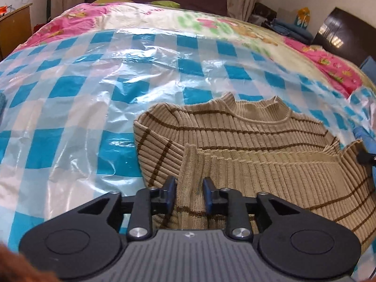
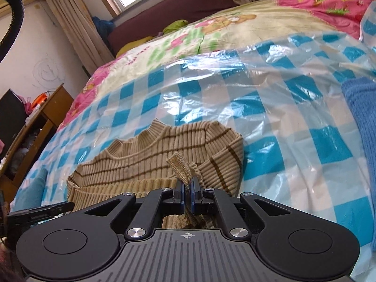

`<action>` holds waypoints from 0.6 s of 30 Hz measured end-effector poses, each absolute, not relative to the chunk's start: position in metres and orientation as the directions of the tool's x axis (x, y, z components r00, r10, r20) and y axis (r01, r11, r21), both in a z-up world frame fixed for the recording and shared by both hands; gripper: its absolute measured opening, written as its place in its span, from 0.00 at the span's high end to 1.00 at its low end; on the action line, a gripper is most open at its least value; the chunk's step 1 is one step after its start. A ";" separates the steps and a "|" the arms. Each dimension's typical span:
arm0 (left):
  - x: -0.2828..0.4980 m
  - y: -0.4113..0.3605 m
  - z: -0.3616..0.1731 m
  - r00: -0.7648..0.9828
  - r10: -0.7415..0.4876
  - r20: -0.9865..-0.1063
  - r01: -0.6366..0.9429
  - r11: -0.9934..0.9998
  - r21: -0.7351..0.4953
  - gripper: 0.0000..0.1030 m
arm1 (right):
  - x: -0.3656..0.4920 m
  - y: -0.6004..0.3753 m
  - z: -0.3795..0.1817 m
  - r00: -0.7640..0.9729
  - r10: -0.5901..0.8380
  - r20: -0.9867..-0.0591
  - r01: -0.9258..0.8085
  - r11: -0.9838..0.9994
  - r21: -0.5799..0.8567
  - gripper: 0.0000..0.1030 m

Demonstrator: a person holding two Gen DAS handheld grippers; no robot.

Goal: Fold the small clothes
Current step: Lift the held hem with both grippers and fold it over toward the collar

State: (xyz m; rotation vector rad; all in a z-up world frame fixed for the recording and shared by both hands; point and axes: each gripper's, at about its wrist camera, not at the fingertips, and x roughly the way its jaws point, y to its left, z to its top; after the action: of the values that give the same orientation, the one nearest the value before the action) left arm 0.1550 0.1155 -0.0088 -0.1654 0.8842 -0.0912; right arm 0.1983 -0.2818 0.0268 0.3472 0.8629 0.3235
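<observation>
A beige ribbed sweater (image 1: 246,141) with thin brown stripes lies on a blue-and-white checked plastic sheet (image 1: 82,94), collar away from me, its lower part folded up over the chest. My left gripper (image 1: 189,191) is open, its blue pads standing on either side of the folded hem's left corner without pressing it. In the right wrist view the sweater (image 2: 152,159) lies the same way, and my right gripper (image 2: 187,192) is shut on the hem's right corner, which sticks up between the pads. The left gripper's body (image 2: 40,213) shows at the left edge.
The plastic sheet (image 2: 282,117) covers a bed with a pink and cream cartoon quilt (image 1: 211,23). A blue knit garment (image 2: 362,129) lies to the right of the sweater. A wooden desk (image 2: 47,112) stands left of the bed, a dark headboard (image 2: 176,11) under the window.
</observation>
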 end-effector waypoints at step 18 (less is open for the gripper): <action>0.149 0.133 0.037 0.721 -0.186 -0.668 -0.007 0.961 -0.276 0.89 | 0.200 -0.292 0.068 0.690 0.426 -0.586 -0.158 0.878 0.452 0.95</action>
State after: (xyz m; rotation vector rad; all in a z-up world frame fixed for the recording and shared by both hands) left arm 0.1488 0.1327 0.0374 -0.2687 0.7620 -0.1002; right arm 0.1999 -0.2922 0.0678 0.3858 0.7429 0.3357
